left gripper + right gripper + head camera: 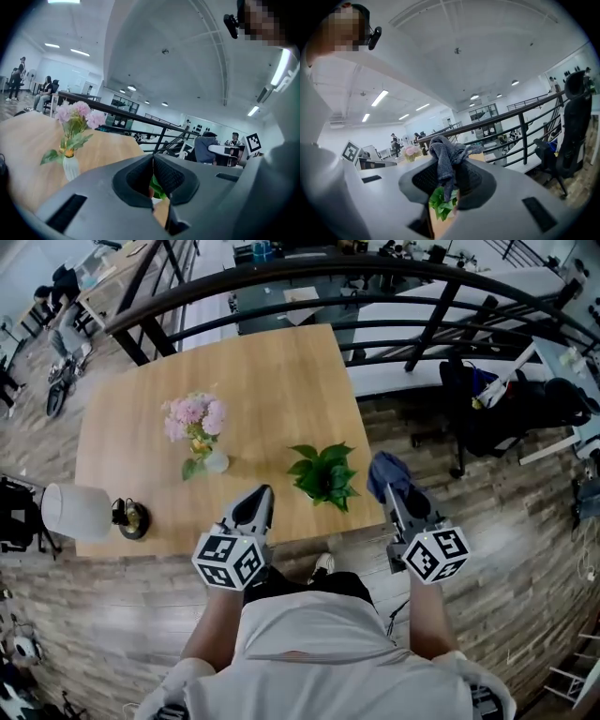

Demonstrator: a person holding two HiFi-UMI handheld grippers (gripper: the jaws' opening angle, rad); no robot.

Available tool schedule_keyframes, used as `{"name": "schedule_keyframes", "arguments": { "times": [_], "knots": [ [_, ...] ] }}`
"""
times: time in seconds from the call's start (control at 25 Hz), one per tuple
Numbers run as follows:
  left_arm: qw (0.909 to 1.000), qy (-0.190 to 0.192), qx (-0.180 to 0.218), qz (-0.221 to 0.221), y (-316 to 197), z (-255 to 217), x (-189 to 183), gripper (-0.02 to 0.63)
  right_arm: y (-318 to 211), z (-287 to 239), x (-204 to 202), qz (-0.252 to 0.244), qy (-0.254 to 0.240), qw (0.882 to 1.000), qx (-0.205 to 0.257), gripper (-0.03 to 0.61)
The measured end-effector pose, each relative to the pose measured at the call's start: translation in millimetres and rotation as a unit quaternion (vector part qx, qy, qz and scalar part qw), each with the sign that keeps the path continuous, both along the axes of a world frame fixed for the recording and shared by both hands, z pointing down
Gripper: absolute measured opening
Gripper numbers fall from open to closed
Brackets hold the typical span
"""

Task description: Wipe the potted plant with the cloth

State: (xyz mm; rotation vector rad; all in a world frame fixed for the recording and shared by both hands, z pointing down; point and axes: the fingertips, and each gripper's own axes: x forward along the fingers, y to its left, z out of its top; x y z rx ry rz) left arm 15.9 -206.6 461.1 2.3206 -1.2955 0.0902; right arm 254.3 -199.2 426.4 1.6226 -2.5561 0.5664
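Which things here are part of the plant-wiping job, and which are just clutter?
Job:
- potted plant
- cloth, clamped in the right gripper
- left gripper, shut and empty

Lying about:
- vase of pink flowers
- white-shaded lamp, on its side at the table edge

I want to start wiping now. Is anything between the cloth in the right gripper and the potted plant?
Nothing visible: only bare table lies between the cloth in the right gripper and the potted plant. The flower vase stands left of the plant.
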Motion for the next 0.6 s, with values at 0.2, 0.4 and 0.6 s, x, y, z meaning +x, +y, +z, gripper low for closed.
{"name": "schedule_keyframes", "arguments": {
  "times": [0.2,0.4,0.6],
  "knots": [
    [0.9942,0.037,-0.100,0.019,-7,67,10,0.018,-13,28,-12,-0.027,-0.006,0.999,-0.032,0.138],
    [0.9686,0.129,-0.205,0.058,-15,134,35,0.085,-18,48,-17,-0.020,0.001,0.998,-0.059,0.138],
    [0.9508,0.172,-0.246,0.078,-27,172,53,0.141,-16,61,-20,-0.011,0.008,0.997,-0.081,0.138]
  ]
}}
